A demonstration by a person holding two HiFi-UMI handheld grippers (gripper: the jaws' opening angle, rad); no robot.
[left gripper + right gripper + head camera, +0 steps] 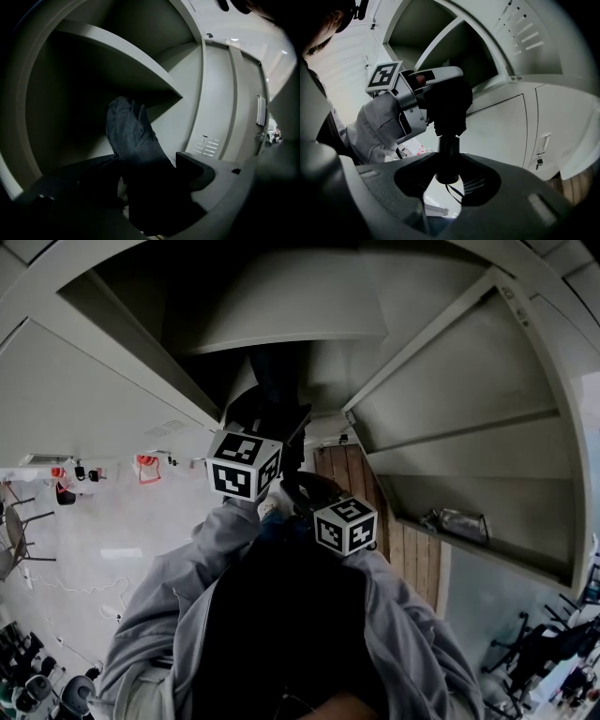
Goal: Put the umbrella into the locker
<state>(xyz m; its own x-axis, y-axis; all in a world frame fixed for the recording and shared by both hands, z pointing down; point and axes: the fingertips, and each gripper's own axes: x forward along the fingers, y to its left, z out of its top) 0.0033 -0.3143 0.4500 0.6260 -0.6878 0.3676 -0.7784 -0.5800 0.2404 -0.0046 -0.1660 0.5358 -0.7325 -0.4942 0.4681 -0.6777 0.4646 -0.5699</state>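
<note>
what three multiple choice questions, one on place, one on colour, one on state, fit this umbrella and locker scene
1. The umbrella points: A at the floor; B into the locker; C at a chair.
2. The person's sleeves are: A grey; B red; C green.
3. The locker stands: A open; B shut; C padlocked.
Answers: B, its tip lies under the shelf inside; A, both show grey cloth; A, its inside shows.
</note>
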